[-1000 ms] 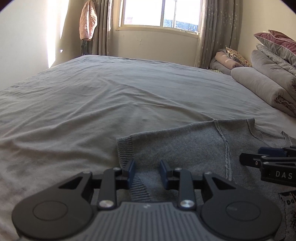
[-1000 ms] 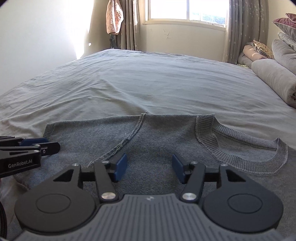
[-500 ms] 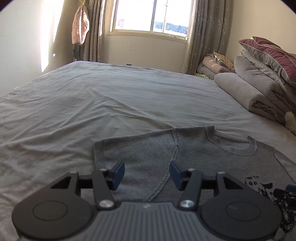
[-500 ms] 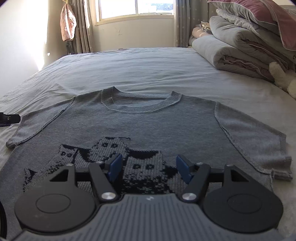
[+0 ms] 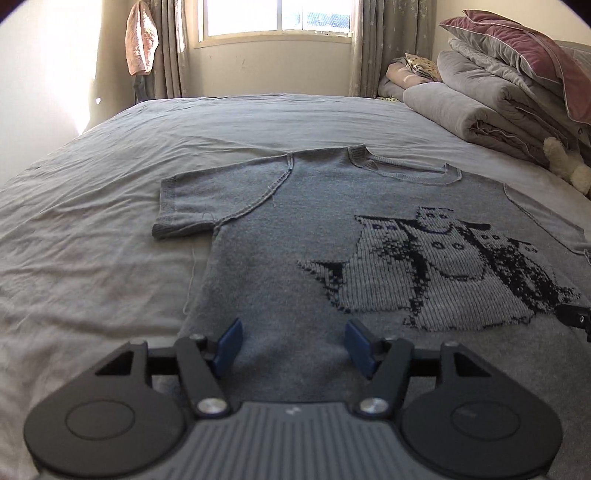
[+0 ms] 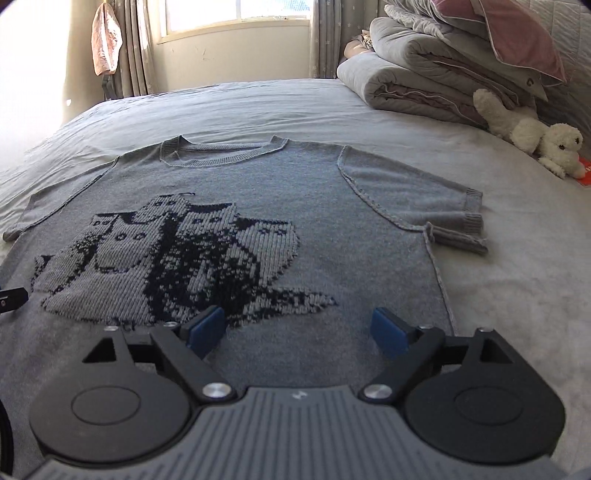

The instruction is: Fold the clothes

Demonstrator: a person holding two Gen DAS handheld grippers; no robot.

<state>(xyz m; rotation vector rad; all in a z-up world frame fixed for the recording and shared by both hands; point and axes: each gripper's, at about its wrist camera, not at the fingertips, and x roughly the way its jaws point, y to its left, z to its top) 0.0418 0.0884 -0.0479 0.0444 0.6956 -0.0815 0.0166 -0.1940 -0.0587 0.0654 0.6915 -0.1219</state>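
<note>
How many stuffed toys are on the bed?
1 for certain: a white plush dog beside the folded quilts at the bed's right edge; more may be hidden there.

One grey knitted short-sleeved sweater point(image 5: 303, 236) lies spread flat on the one bed point(image 5: 110, 229), collar toward the far edge. It has two sleeves and one dark knitted cat motif point(image 6: 173, 258); how many cats it shows cannot be told. Two white plush toys point(image 6: 532, 133) lie at the bed's right edge. One stack of folded quilts point(image 6: 417, 77) stands at the far right corner, topped by one mauve pillow point(image 6: 517, 33). One pink garment point(image 5: 141, 37) hangs beside the one window point(image 5: 277, 16), which two curtains flank. Two grippers: one left gripper point(image 5: 293, 345), one right gripper point(image 6: 297, 330).
</note>
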